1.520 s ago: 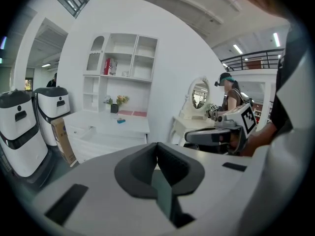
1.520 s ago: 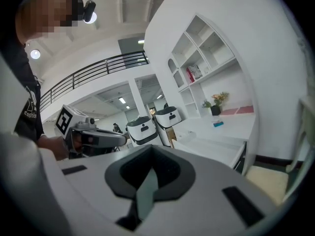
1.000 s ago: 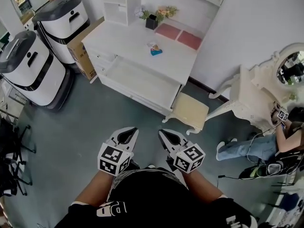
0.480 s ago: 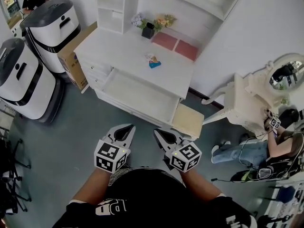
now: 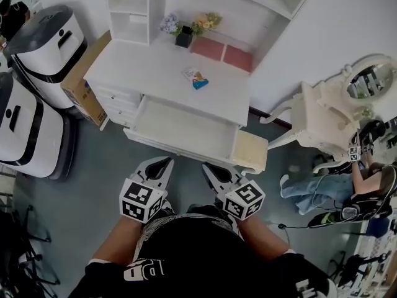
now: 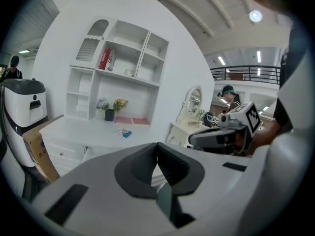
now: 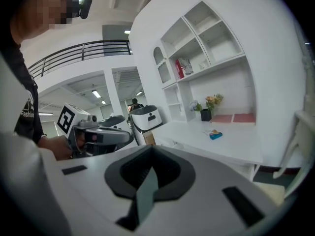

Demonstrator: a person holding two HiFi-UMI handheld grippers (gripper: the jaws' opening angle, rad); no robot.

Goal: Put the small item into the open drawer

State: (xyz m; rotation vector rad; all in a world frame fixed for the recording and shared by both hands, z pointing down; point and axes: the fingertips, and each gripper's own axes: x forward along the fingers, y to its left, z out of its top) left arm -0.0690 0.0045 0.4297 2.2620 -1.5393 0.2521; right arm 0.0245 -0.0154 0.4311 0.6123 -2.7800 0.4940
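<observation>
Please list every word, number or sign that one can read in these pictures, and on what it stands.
No words or numbers can be read with certainty.
Left gripper and right gripper: black-and-white square markers, no letters.
Black shirt: white print, too blurred to read.
Red packet on the shelf: print too small.
Small item on the desk: print too small.

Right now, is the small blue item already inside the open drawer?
No, the small item lies on the desk top, behind the open drawer.
</observation>
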